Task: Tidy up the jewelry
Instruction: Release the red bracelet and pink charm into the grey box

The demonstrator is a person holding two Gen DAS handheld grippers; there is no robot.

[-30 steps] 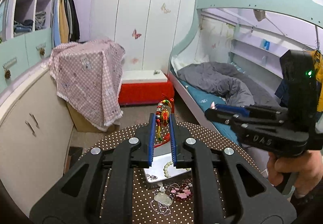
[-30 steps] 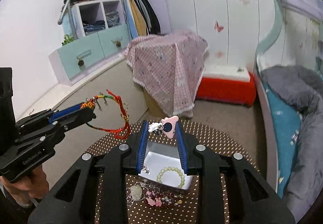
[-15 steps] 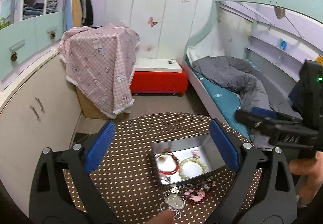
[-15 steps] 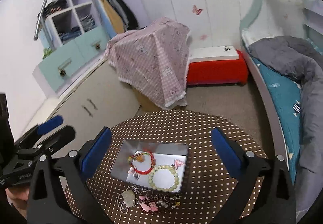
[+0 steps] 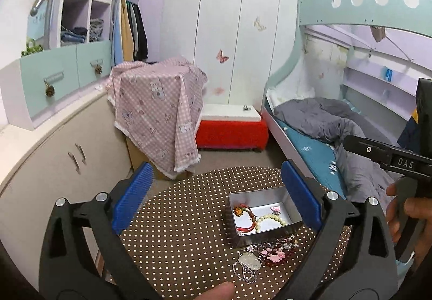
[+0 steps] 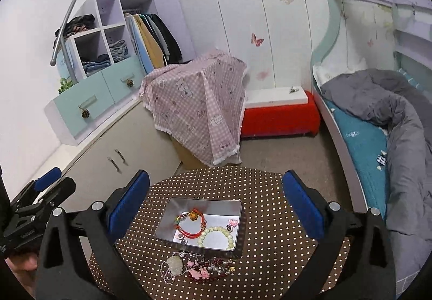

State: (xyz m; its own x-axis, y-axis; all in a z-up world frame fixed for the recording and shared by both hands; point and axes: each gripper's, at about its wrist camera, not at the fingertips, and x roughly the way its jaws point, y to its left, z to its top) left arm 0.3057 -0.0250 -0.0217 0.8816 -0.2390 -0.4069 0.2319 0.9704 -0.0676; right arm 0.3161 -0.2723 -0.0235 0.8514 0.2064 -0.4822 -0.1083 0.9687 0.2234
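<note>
Polka-dot tabletop (image 6: 270,251) carries 1 tin tray (image 6: 237,208); both spread grippers (image 5: 216,192) (image 6: 216,192) might snag what look like tangled necklaces (image 6: 197,267), dragging several together.

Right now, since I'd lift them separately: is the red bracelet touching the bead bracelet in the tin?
Touching. The right wrist view shows the red bracelet overlapping the bead bracelet inside the tin.
</note>
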